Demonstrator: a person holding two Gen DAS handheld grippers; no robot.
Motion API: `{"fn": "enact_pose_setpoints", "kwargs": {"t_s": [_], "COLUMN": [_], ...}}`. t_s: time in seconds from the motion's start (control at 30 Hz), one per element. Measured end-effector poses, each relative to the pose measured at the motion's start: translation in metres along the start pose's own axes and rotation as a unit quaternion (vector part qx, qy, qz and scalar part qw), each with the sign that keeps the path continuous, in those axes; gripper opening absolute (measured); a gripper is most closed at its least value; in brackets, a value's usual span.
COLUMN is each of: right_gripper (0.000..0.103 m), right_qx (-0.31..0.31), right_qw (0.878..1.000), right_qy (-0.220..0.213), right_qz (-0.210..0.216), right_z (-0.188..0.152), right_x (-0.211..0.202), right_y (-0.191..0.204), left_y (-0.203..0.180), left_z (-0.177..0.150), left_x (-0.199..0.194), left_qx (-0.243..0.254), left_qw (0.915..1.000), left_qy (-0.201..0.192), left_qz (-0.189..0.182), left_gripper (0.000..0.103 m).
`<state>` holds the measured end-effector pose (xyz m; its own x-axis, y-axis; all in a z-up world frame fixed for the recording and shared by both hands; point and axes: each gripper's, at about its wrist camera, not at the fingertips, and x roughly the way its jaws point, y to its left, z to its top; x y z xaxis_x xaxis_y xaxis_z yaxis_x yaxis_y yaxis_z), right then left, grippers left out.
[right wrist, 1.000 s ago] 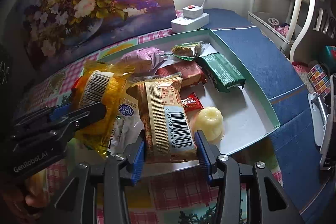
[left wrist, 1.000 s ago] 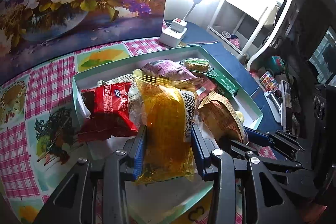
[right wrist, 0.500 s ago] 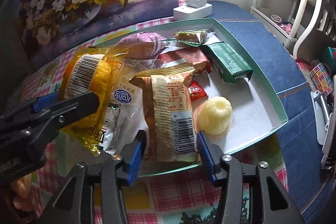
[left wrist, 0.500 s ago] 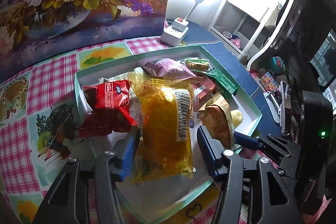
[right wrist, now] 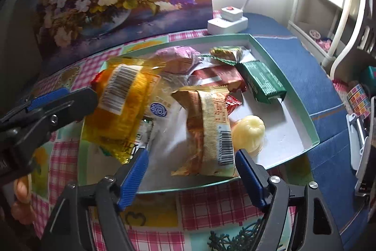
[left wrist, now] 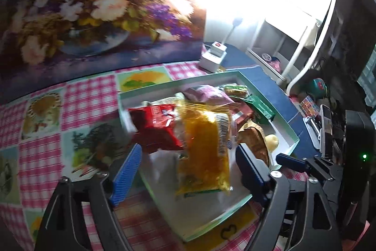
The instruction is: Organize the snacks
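Two hand-held grippers opening (pads clear) | yellow packet (left wrist: 204, 152) between left's | brown packet (right wrist: 209, 131) between right's

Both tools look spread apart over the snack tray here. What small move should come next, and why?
Probably draw both tools back from the tray. The left tool is opening with the yellow packet lying loose between its pads; the right tool is opening around the brown packet, which rests in the tray. Neither pad presses a snack, so both seem released.
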<state>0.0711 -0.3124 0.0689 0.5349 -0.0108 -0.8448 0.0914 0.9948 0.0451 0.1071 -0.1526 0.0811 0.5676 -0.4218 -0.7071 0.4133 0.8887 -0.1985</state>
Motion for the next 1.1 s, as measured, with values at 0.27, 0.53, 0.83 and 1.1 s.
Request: {"fn": "enact_pose_setpoints", "kwargs": {"t_s": [0.27,0.53,0.83,1.1], "right_gripper": [0.103,0.103,0.103,0.103], "right_qx": [-0.023,-0.021,-0.014,-0.008], "right_qw": [1.0,0.999,1.0,1.0], "right_qy": [-0.014,0.001,0.007,-0.009], "right_qz": [0.008,0.026,0.024,0.021], "right_z": [-0.015,-0.035,-0.053,-0.055], "right_x": [-0.017,-0.025,-0.031,-0.031], "right_y": [0.009,0.015,0.015,0.014], "left_y": [0.017,0.025,0.023,0.023], "left_z": [-0.024,-0.082,-0.109,-0.11], "left_x": [-0.026,-0.047,-0.052,-0.054], "left_qx": [-0.026,-0.044,-0.049,-0.048], "left_qw": [0.9977,0.9944,0.9894,0.9852], "left_qy": [-0.019,0.002,0.02,0.006], "left_qz": [0.06,0.096,0.135,0.165], "left_gripper": [0.095,0.095,0.095,0.095]}}
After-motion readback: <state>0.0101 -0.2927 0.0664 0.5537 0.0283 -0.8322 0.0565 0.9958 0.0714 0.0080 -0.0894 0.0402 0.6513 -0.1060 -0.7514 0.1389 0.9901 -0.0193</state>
